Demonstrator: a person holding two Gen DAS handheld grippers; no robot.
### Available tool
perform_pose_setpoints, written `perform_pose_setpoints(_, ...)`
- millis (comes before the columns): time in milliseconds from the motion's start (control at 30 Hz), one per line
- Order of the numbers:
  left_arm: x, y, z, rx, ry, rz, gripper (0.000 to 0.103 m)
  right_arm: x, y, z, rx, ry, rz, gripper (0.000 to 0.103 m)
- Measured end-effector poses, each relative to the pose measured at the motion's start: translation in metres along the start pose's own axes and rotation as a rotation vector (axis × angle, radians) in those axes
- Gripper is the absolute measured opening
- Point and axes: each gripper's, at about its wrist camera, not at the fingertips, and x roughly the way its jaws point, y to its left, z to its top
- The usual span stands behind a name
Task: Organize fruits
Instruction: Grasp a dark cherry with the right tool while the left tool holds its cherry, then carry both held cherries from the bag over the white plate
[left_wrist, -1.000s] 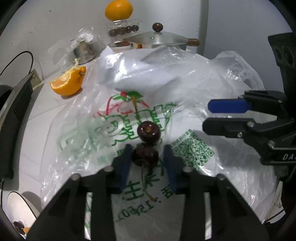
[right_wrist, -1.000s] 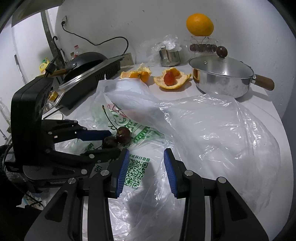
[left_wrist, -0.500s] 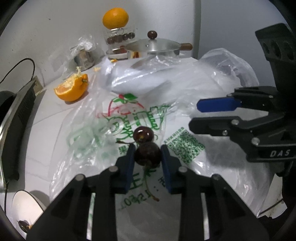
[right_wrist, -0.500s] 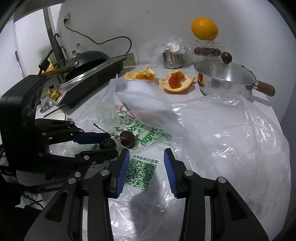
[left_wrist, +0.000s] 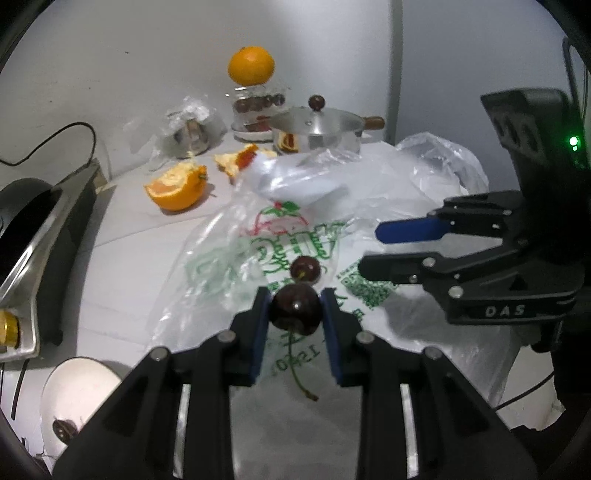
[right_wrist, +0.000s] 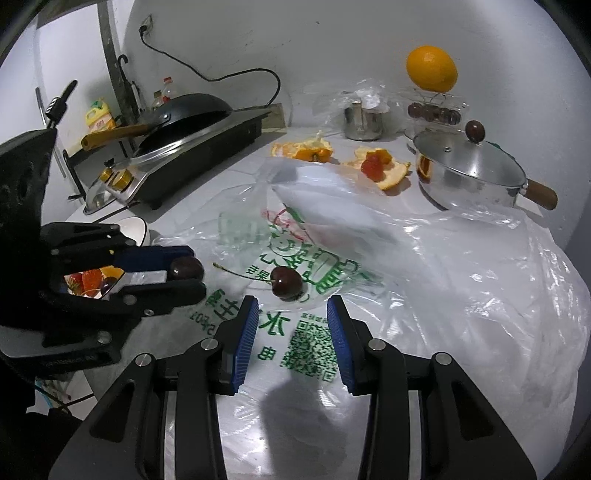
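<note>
Your left gripper is clenched on one cherry, lifted clear; your right gripper stands released near the second cherry on the plastic bag. Judged soft, light and slick: grip across the body, gently, never the stem.

The left gripper has its blue pads clamped on a dark cherry, apparently lifted. At its two o'clock, the right gripper hovers, jaws parted, empty.
</note>
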Motion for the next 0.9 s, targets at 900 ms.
perform_pose_setpoints(900, -0.009, 0.04, -0.014, -0.087, -0.006, 0.063, 0.028, 0.062, 0.012, 0.013, -0.087, 0.114, 0.028, 0.041)
